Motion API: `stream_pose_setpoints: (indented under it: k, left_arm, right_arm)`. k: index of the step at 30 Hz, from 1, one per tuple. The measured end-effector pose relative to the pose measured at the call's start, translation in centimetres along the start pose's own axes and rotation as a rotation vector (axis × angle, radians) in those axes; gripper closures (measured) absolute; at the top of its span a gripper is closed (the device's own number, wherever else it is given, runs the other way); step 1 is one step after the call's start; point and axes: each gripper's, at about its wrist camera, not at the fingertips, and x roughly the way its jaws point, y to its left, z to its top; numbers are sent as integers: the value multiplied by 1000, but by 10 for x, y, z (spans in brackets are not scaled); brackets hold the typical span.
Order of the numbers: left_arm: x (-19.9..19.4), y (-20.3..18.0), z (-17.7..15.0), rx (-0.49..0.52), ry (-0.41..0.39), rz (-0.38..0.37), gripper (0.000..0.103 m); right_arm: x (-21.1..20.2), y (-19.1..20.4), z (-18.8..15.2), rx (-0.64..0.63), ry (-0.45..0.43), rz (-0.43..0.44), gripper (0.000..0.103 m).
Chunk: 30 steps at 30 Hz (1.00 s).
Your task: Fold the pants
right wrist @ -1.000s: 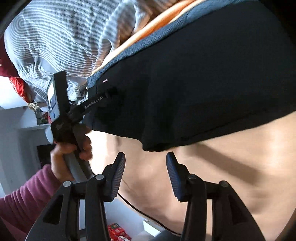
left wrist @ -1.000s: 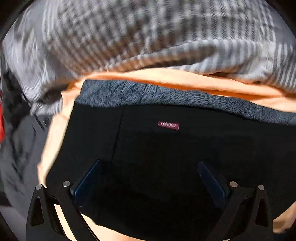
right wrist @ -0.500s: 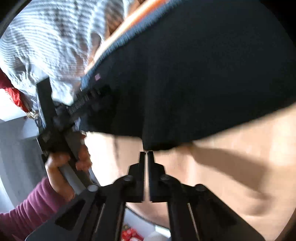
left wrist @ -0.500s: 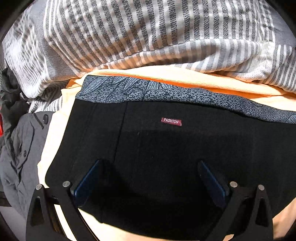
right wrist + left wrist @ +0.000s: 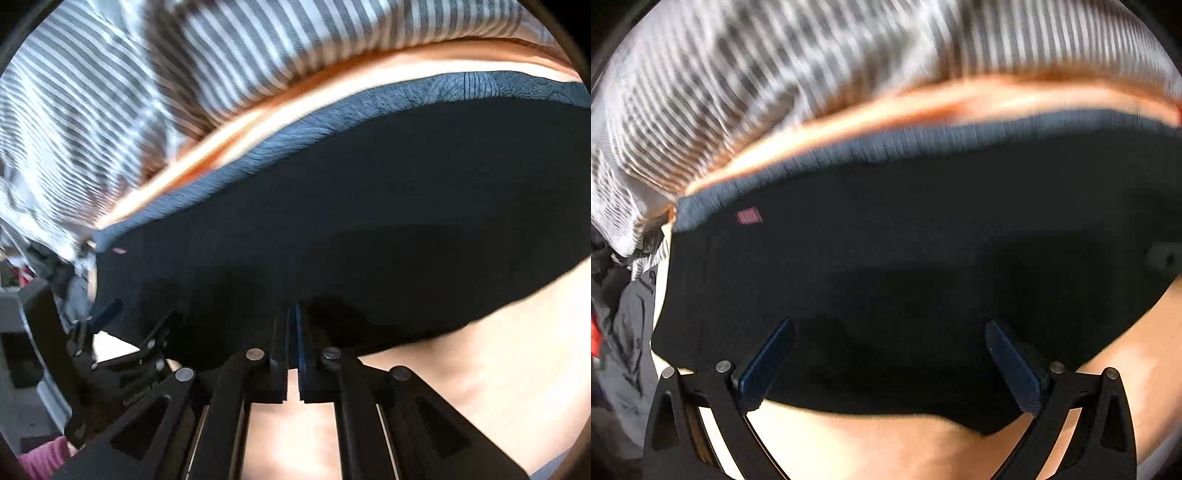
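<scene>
Right wrist view: black folded pants (image 5: 369, 236) stretch crosswise just ahead; right gripper (image 5: 293, 321) jaws together at near hem, pinch unclear; left gripper (image 5: 886, 365) jaws apart.

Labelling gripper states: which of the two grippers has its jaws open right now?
The left gripper: blue pads spread wide above the black pants. The right gripper is shut.

The black fabric pants (image 5: 905, 258) with a blue-grey patterned waistband (image 5: 332, 122) and small red label (image 5: 749, 216) lie flat on a peach sheet, waistband at the far edge.
</scene>
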Motion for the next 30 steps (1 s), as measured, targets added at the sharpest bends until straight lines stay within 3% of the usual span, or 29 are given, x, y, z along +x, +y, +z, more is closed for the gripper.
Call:
stream_pose_setpoints:
  k: [3, 12, 17, 30]
  left_arm:
    - [-3, 1, -16, -7, -50, -2, 0]
    - [-13, 10, -8, -79, 20, -34, 0]
    - [-31, 5, -2, -92, 35, -54, 0]
    - [-72, -74, 42, -43, 4, -131, 0]
  right_arm:
    - [4, -16, -8, 44, -2, 60, 100]
    - [-8, -23, -28, 37, 39, 105, 97]
    - [-27, -33, -37, 29, 28, 72, 52]
    - [-68, -99, -45, 131, 5, 75, 46]
